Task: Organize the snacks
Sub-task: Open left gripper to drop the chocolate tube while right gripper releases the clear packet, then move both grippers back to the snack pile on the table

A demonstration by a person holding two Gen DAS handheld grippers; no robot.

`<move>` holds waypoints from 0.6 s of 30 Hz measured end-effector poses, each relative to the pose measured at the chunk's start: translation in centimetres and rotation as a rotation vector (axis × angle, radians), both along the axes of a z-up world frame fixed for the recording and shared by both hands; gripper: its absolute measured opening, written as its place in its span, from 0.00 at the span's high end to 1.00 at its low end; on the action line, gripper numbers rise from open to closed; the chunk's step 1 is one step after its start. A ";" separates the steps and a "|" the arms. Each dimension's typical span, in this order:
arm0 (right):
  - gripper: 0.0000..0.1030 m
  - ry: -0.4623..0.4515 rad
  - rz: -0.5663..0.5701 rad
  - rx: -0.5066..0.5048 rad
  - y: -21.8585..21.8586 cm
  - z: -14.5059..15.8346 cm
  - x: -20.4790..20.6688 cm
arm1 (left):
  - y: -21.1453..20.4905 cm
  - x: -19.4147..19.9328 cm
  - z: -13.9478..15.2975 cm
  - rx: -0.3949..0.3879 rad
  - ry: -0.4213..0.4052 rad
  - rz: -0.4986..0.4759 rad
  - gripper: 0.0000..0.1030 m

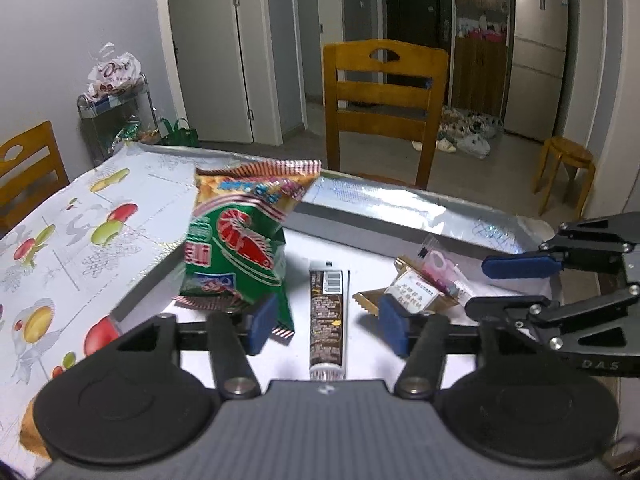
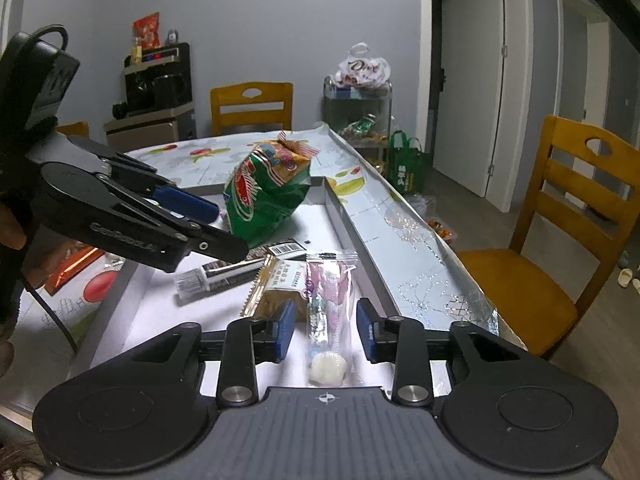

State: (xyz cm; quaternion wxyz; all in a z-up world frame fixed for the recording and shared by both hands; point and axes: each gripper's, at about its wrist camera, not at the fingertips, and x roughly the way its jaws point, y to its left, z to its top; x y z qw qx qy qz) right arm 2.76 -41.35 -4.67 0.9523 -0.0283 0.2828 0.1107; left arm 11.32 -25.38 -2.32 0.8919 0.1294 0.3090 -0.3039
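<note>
While the shallow white tray (image 2: 340,204) on the table (image 1: 60,240) holds a green snack bag (image 1: 236,248), a dark tube (image 1: 328,312), a cracker packet (image 2: 280,284) and a clear lollipop sachet (image 2: 328,304), left tongs (image 1: 328,320) stand spread over the tube. Right tongs (image 2: 324,328) stand spread around the sachet, clear of it. Their bodies hide the tray's near rim.

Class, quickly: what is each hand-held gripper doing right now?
Left hand-held gripper: open, holding nothing.
Right hand-held gripper: open around the clear packet, not gripping.
</note>
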 end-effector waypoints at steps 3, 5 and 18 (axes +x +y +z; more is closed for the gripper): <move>0.60 -0.009 0.009 0.008 0.3 0.4 -0.3 | 1.5 -1.0 1.0 -0.031 -0.010 0.008 0.38; 0.59 -0.018 0.015 0.003 0.7 0.7 -0.4 | 2.8 -1.8 1.7 -0.049 -0.017 0.018 0.36; 0.49 -0.039 0.090 -0.008 5.0 2.0 -1.4 | 12.4 -6.7 4.2 -0.118 -0.039 0.166 0.22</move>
